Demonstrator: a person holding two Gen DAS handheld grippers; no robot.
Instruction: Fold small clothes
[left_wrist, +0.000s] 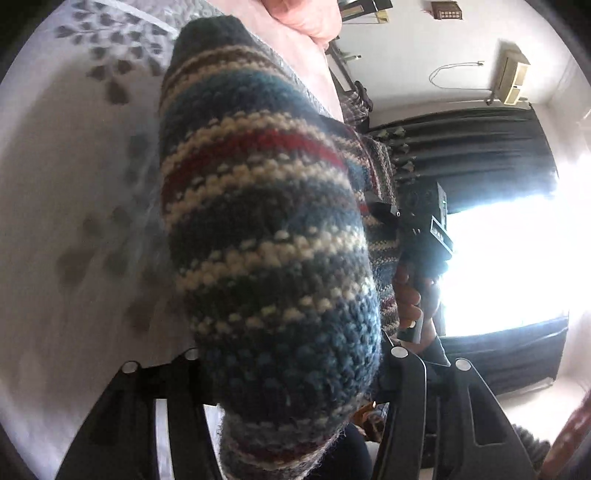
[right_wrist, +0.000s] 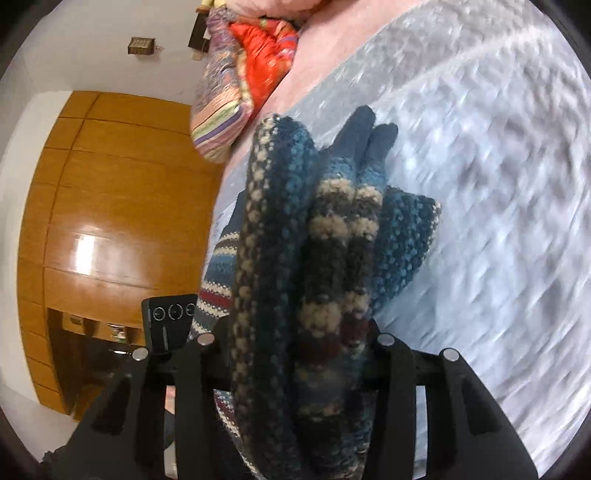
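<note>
Striped knit wool fills our left wrist view: we hold a knitted glove between the fingers of our left gripper, which are closed onto its blue, cream and red bands, so it stands up in front of the lens, lifted above the bed with its white leaf-print sheet. Beyond the glove we see our right hand wrapped around the handle of the other tool, against a bright window with dark curtains.

From the right wrist view, our right gripper clamps the bunched knitwear as well, several folds of it pressed together between the black fingers, dark blue fingertips pointing away from us. It hangs over a grey textured blanket. To the left stands a wooden wardrobe, and a colourful cushion lies further back.
</note>
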